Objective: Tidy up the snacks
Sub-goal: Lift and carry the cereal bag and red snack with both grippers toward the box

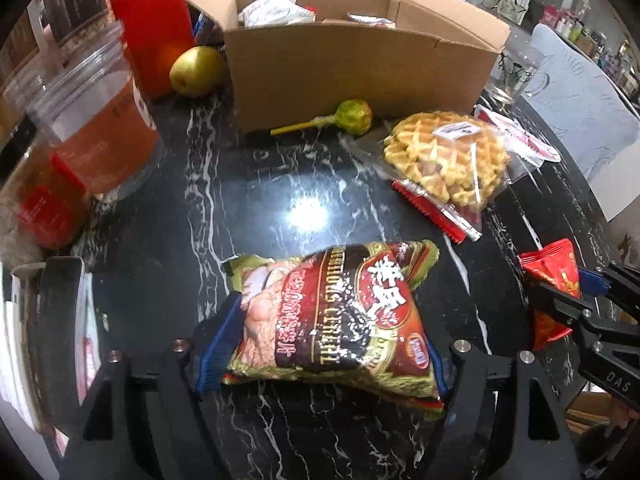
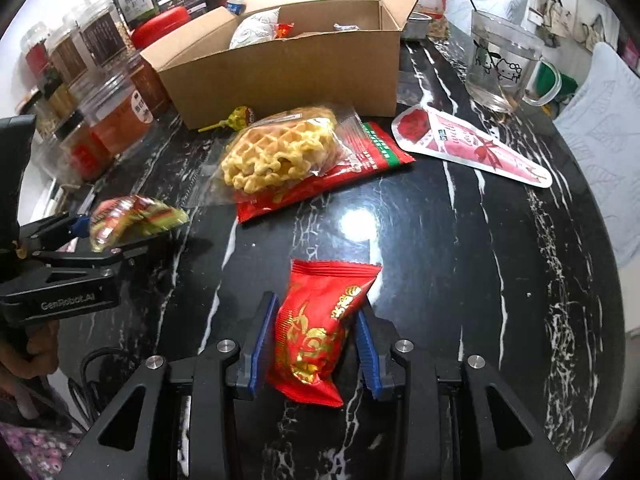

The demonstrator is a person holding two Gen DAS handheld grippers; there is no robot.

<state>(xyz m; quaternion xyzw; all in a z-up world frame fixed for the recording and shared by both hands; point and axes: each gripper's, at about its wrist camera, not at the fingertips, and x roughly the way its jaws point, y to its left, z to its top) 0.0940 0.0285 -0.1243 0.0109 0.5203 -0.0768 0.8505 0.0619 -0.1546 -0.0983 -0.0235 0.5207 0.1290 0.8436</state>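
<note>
Blue-padded fingers (image 1: pixel 218 344) of the left gripper (image 1: pixel 320 344) bracket a cereal packet (image 1: pixel 332 320) on both of its short edges, the pads touching the wrapper, while the right gripper (image 2: pixel 310 344) is clamped across the middle of a red snack pouch (image 2: pixel 320 328), its foil visibly pinched between the pads. Both packets hang over a black marble table (image 2: pixel 460 260), with an open cardboard box (image 2: pixel 280 64) standing at the far side and already holding several white and red sachets. Between the grippers and the box lie a bagged waffle (image 2: pixel 276 152) resting on top of a flat red packet (image 2: pixel 352 160), a lollipop (image 1: pixel 352 118) just beside the box's front wall, and a cone-shaped pink wrapper (image 2: pixel 472 148) near a printed glass mug (image 2: pixel 504 64); jars (image 2: pixel 116 108) crowd the table's left edge. The step in hand appears to be carrying both packets to the box. Done well, it likely calls for lifting each packet high enough to pass over the waffle and the box's front wall before letting go, and for taking the two grippers in one after the other so they do not meet over the opening. The cereal packet is wide and soft, held only by its ends, so it may sag or slip; a steady, level carry and a low release inside the box should keep it from catching on the raised flaps (image 1: pixel 452 20).
</note>
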